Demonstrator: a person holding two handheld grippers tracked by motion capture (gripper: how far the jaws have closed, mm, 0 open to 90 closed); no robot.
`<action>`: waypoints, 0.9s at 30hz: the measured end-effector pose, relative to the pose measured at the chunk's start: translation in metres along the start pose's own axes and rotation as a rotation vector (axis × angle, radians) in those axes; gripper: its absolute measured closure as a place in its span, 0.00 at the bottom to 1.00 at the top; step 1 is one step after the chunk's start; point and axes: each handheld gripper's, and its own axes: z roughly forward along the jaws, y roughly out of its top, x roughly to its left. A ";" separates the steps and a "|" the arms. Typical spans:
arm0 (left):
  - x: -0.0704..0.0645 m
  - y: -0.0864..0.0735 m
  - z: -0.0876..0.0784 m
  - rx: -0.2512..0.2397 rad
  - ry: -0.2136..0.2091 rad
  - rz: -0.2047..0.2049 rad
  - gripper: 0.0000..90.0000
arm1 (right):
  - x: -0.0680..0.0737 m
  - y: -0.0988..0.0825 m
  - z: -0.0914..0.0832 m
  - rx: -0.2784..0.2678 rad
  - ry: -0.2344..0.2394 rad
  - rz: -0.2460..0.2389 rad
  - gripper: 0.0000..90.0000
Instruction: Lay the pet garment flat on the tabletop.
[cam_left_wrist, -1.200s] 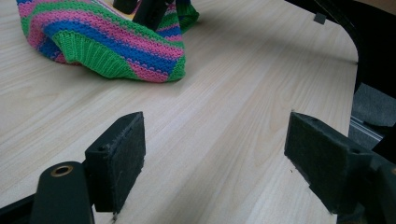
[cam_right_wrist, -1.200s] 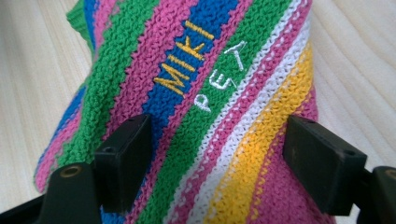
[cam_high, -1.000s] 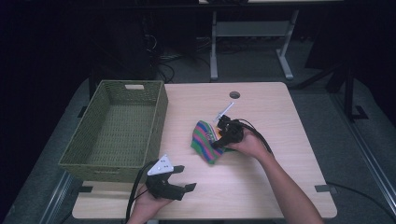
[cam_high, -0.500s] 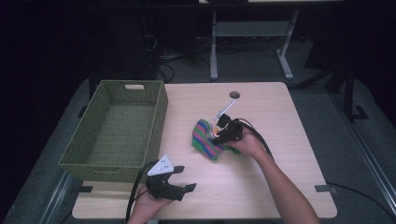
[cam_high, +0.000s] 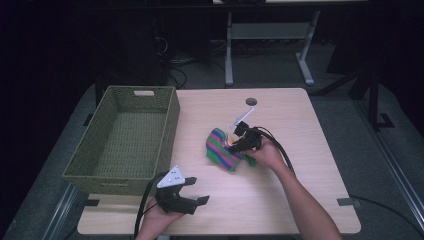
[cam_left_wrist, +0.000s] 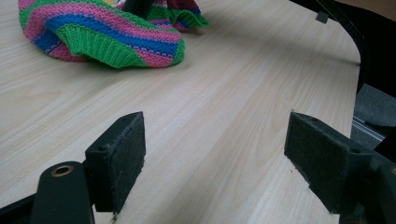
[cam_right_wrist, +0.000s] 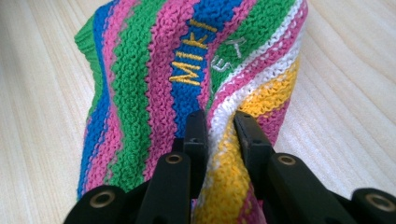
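So there's a light wooden table with a green woven basket sitting on its left side, and nothing I can see inside it. Near the middle of the table there's a striped knitted cloth, all pink, green, blue, white and yellow bands, bunched up rather than flat.

The right gripper is at the right edge of that cloth, with the person's right hand behind it. In the right gripper view the jaws are pinched tight on a fold of the knitted cloth, right where a white stripe meets a yellow one. There's yellow lettering stitched on the blue band just above the jaws, reads something like "MIKI". The rest of the cloth drapes down onto the wood.

The left gripper is down near the front edge of the table, just in front of the basket's near corner, held in the left hand. In the left gripper view its jaws are spread wide apart with nothing between them, just bare tabletop, and the cloth lies well ahead of them.

A small round dark hole sits in the tabletop toward the far side.
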 end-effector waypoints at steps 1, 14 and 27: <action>0.000 0.000 0.000 0.001 0.000 0.001 0.23 | 0.000 0.000 -0.001 -0.001 0.002 0.001 0.86; 0.000 0.000 -0.001 -0.009 0.005 0.000 0.23 | 0.007 0.000 -0.027 -0.050 0.019 -0.017 0.86; 0.001 0.000 -0.004 -0.021 0.015 -0.007 0.23 | 0.012 -0.007 -0.062 -0.124 0.054 -0.006 0.87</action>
